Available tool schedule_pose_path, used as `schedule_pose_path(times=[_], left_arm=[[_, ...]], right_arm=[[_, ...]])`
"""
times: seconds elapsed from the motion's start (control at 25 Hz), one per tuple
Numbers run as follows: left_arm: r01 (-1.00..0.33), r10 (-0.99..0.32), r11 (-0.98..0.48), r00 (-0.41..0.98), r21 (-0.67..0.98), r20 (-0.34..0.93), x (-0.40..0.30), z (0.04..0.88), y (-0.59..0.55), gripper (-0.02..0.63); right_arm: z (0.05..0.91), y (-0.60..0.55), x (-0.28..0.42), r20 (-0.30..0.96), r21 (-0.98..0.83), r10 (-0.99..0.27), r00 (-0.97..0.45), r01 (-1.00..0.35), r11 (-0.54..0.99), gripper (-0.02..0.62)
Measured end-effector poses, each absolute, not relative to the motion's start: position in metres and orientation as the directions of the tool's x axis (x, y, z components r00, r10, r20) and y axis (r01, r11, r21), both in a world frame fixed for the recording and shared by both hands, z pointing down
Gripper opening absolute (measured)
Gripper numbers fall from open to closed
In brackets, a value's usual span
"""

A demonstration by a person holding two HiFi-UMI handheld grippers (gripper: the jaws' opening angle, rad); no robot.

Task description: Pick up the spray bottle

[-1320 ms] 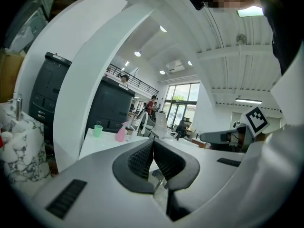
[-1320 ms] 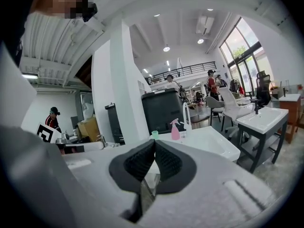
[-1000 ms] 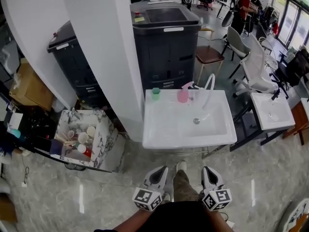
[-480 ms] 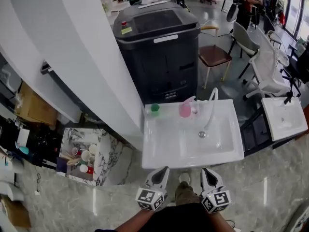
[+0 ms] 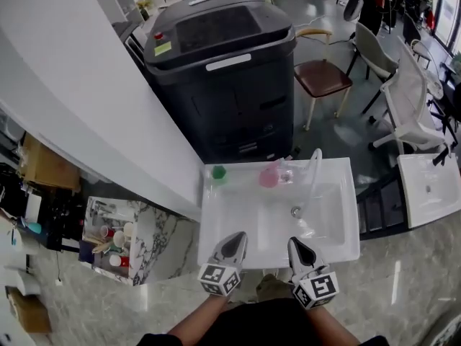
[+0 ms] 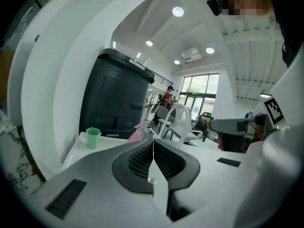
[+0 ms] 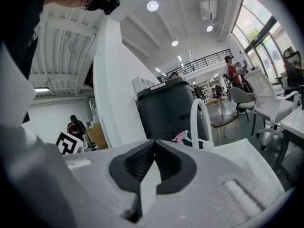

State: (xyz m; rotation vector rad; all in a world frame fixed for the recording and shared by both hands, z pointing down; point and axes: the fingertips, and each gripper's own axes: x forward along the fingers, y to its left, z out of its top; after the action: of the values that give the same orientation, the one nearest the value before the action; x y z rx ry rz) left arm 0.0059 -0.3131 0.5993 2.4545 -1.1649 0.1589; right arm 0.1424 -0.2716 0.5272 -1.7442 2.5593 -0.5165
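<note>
A pink spray bottle (image 5: 270,174) stands on the back ledge of a white sink (image 5: 216,225), just left of the white faucet (image 5: 311,175). It also shows small and far in the left gripper view (image 6: 137,132) and as a pink tip in the right gripper view (image 7: 180,137). My left gripper (image 5: 236,241) and right gripper (image 5: 298,246) hover side by side over the sink's near edge, both well short of the bottle. Each has its jaws shut with nothing between them.
A green cup (image 5: 218,172) sits on the sink's back left corner. A big dark machine (image 5: 223,71) stands behind the sink, a white curved wall (image 5: 79,107) to its left. Chairs (image 5: 324,78) and a second sink (image 5: 432,186) lie to the right. A marble box of cups (image 5: 115,236) is lower left.
The view has closed in on the sink. Both grippers have moved forward from over the floor to the sink's near edge, still shut.
</note>
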Motion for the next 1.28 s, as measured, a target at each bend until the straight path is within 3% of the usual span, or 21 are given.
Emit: schedule_pose_path(times=[0.56, 0.76, 1.28], left_arm=[[-0.749, -0.710, -0.590, 0.659, 0.301, 0.248, 0.080, 0.644, -0.443, 0.018], [-0.744, -0.680, -0.595, 0.667, 0.302, 0.304, 0.095, 0.668, -0.478, 0.122], [-0.731, -0.638, -0.647, 0.675, 0.218, 0.371, 0.133, 0.705, -0.543, 0.219]], right_arm=[[0.543, -0.367, 0.157, 0.205, -0.245, -0.871, -0.446, -0.885, 0.396, 0.000], [0.533, -0.385, 0.155, 0.180, -0.252, -0.857, -0.484, -0.864, 0.435, 0.000], [0.540, -0.396, 0.151, 0.206, -0.314, -0.851, -0.483, -0.857, 0.410, 0.000]])
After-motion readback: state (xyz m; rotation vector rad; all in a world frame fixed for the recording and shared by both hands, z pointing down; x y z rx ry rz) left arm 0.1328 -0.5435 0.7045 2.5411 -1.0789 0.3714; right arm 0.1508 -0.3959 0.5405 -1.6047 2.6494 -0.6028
